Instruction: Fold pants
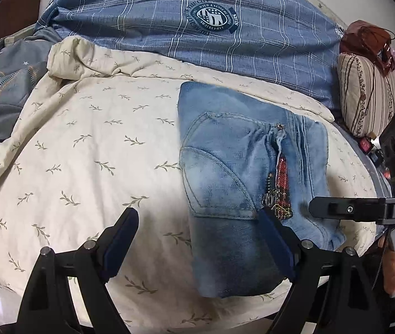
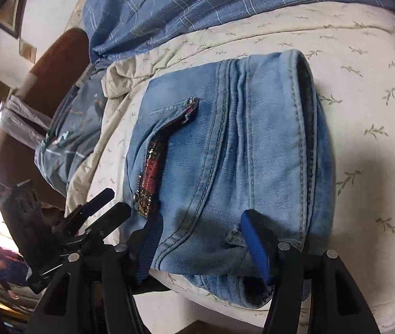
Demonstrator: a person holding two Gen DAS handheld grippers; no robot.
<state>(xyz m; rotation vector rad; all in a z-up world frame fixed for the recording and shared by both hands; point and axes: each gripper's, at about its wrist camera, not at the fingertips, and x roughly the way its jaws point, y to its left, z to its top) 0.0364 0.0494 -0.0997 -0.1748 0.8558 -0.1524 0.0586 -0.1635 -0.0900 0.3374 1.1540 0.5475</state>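
Jeans [image 2: 225,150], folded into a compact block, lie on the leaf-print quilt [image 1: 86,139] near its front edge, long axis running away from me. My right gripper [image 2: 203,239] straddles their near end, jaws parted, pads not pressing; my left gripper [image 1: 197,242] hovers wide beside their left edge, empty.

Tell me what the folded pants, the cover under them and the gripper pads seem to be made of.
Folded pants: faded light-blue denim, matte, going by the twill weave, double stitched seams and metal zipper.
Cream cover: thin woven fabric, probably cotton, matte and creased, printed with small leaf sprigs.
Gripper pads: blue, dull and soft-looking, likely foam or rubber, on black rigid fingers that look like plastic.
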